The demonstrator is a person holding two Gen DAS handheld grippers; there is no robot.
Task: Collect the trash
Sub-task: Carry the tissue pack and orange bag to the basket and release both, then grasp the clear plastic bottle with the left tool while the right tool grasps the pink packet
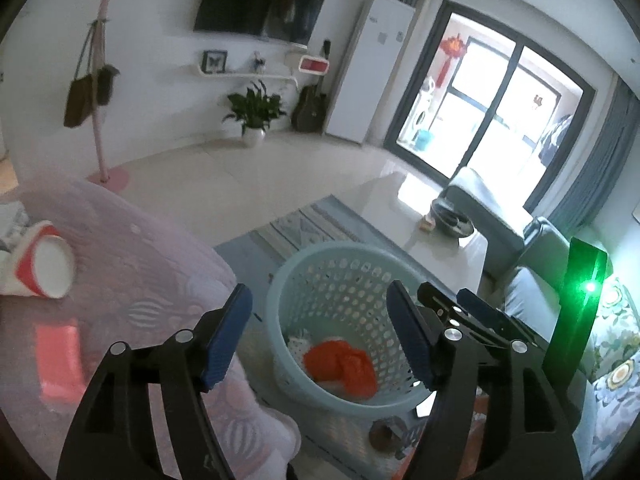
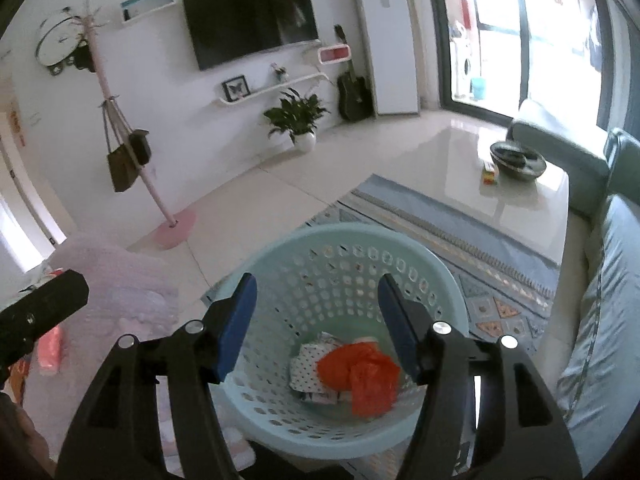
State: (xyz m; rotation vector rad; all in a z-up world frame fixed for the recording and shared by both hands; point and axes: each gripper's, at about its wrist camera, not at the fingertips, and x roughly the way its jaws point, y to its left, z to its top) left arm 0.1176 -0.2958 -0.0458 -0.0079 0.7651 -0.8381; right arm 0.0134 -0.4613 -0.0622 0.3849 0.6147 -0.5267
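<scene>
A light blue perforated basket (image 1: 280, 280) (image 2: 448, 280) stands on the rug. Inside lie an orange plastic bag (image 1: 340, 364) (image 2: 360, 376) and dotted white paper (image 2: 308, 364). My left gripper (image 1: 320, 312) is open and empty above the basket's near rim. My right gripper (image 2: 316, 300) is open and empty above the basket; it also shows in the left wrist view (image 1: 460, 300). A red and white paper cup (image 1: 42, 260) lies on its side on the pink tablecloth (image 1: 132, 264). A pink flat item (image 1: 60, 360) lies nearer on the cloth.
A white coffee table (image 2: 460, 168) holds a dark bowl (image 2: 518, 158) and a small box (image 2: 489, 174). A grey sofa (image 2: 600, 300) is at right. A coat stand (image 2: 160, 200), a plant (image 2: 298, 116) and a patterned rug (image 2: 440, 224) are beyond.
</scene>
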